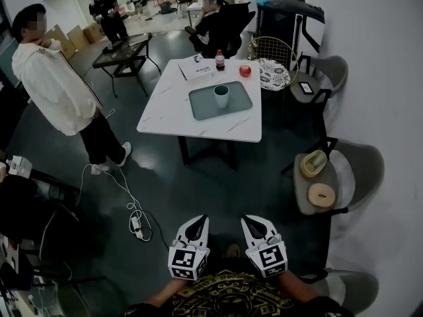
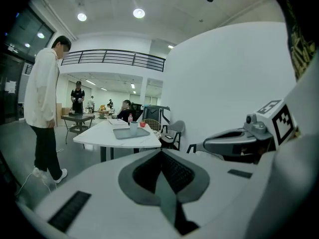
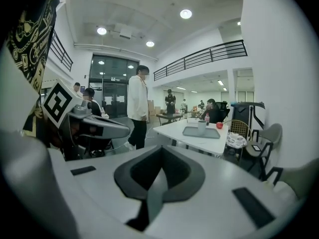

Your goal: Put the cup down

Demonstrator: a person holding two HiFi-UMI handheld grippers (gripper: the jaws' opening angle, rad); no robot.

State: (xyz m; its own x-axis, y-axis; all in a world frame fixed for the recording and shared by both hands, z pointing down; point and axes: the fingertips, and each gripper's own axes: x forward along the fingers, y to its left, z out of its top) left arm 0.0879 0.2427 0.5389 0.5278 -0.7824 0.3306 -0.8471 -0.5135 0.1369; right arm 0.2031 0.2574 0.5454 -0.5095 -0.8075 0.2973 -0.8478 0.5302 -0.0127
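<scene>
Bottom centre of the head view: left gripper (image 1: 200, 220) and right gripper (image 1: 249, 219), side by side, apart from each other, tips pointing up-frame toward the white table (image 1: 170, 109). In the left gripper view, left gripper (image 2: 160, 154) with jaws pressed together, nothing between them. Same story in the right gripper view: right gripper (image 3: 160, 149) closed tight and empty.

Upper middle of the head view: cup (image 1: 221, 96), upright on a grey tray (image 1: 200, 109) on the table, well away from both grippers (small but clear in the gripper views too, cup (image 2: 133, 127) left of centre, cup (image 3: 202, 127) right of centre). Behind the tray, toward the top: bottle (image 1: 219, 60), a red round thing (image 1: 245, 70), papers (image 1: 196, 67). At upper left, a standing person (image 1: 56, 81) in a white top.
</scene>
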